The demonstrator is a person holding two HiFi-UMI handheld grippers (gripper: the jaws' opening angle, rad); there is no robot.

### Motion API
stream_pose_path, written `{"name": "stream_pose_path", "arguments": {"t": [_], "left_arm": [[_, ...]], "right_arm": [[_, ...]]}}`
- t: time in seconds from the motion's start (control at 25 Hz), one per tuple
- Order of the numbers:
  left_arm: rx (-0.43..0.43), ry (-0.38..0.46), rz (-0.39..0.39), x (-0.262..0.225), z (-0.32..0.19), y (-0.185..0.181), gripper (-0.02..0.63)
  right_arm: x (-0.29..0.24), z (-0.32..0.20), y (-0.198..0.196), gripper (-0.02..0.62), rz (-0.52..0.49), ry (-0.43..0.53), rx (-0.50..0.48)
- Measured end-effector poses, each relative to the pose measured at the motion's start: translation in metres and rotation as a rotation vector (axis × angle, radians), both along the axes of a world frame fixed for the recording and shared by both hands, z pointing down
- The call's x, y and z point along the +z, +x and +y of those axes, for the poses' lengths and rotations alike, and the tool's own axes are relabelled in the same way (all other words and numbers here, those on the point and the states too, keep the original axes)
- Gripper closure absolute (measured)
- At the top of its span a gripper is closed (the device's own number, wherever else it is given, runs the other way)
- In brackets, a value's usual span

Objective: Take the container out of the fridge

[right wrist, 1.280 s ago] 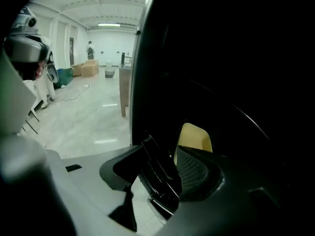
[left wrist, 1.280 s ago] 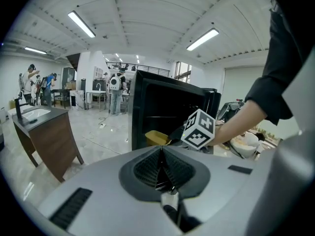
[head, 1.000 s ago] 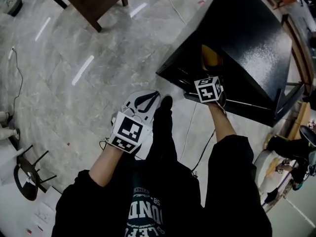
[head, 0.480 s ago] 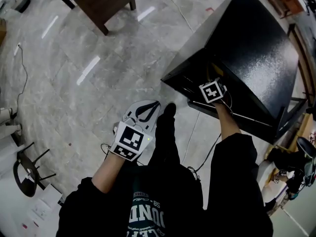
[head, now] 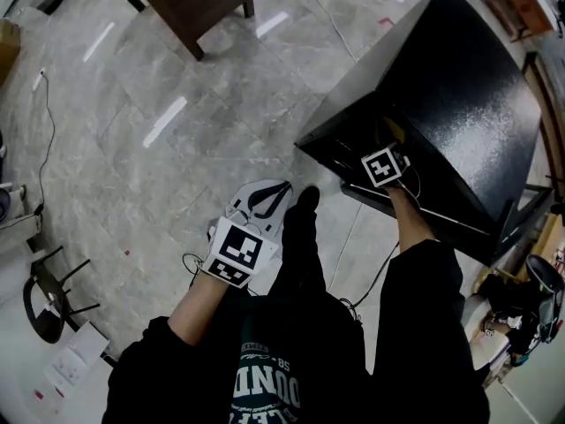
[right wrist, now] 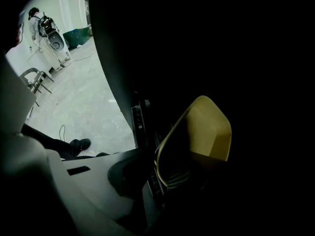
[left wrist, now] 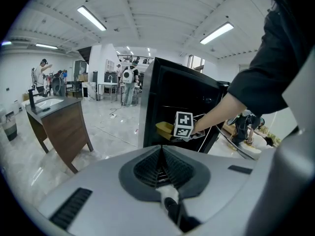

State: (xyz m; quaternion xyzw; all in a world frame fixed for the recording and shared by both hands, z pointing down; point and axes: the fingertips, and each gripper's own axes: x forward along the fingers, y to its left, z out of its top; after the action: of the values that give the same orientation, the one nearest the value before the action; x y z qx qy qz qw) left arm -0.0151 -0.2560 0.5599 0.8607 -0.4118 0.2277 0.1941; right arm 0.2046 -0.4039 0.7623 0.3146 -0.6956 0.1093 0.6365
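Your container [right wrist: 206, 132] is a yellow, open-topped tub with rounded corners. It sits in the dark interior of the black fridge [head: 459, 87], close to its open front. Your right claw [right wrist: 163, 173], its jaws just closing, pinches the tub's near rim.

My spot: big open lab hall. Ceiling strip lights [left wrist: 92, 18], grey marbled floor [head: 177, 175], wooden sink cabinet [left wrist: 61, 124], black fridge [head: 468, 95], people [left wrist: 129, 77] standing in background.
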Motion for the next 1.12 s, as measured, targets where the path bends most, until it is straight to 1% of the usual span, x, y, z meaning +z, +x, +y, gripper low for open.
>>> {"name": "stream_pose_path", "arguments": {"t": [0.16, 0.52, 0.68, 0.92, 1.12], "left_arm": [[0.005, 0.007, 0.005, -0.004, 0.0, 0.0, 0.591], [0.045, 0.044, 0.014, -0.022, -0.003, 0.005, 0.591], [0.071, 0.059, 0.013, -0.029, -0.001, 0.008, 0.591], [0.101, 0.071, 0.012, -0.037, 0.003, 0.005, 0.591], [0.124, 0.082, 0.002, -0.038, 0.011, 0.004, 0.59]], "right_arm": [[-0.007, 0.004, -0.013, 0.537, -0.028, 0.026, -0.056], [-0.032, 0.035, -0.021, 0.538, -0.048, 0.036, -0.071], [-0.046, 0.055, -0.024, 0.537, -0.062, 0.034, -0.047], [-0.072, 0.077, -0.039, 0.537, -0.134, 0.072, 0.017], [-0.085, 0.1, -0.043, 0.537, -0.18, 0.085, 0.071]]}}
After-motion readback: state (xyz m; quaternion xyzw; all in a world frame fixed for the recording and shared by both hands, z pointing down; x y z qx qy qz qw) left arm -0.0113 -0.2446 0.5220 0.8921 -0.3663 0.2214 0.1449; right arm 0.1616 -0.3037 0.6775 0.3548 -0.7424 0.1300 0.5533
